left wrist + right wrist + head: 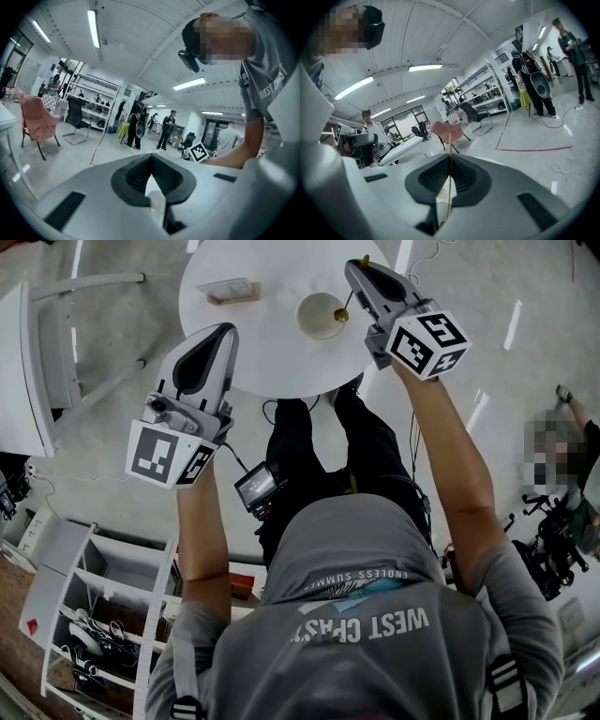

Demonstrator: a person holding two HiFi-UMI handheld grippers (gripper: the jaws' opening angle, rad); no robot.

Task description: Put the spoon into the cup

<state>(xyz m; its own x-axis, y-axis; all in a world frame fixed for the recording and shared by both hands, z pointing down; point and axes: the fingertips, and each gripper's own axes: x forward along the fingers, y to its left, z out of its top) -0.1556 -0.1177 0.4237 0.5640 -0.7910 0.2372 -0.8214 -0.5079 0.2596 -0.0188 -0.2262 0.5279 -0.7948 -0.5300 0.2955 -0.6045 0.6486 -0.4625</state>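
My right tongs pinch the spoon by its thin gold handle, beside the cup rim | cup on round white worktop | my left tongs pressed together, empty

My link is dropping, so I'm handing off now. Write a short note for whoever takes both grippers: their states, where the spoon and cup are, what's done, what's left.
Right gripper: shut on the spoon, whose lower end is at the right rim of the cup.
Left gripper: shut, empty, over the near edge of the table.
Cup: upright on the table.
Done: spoon gripped and at the cup.
Left: lower the spoon into the cup, then release.
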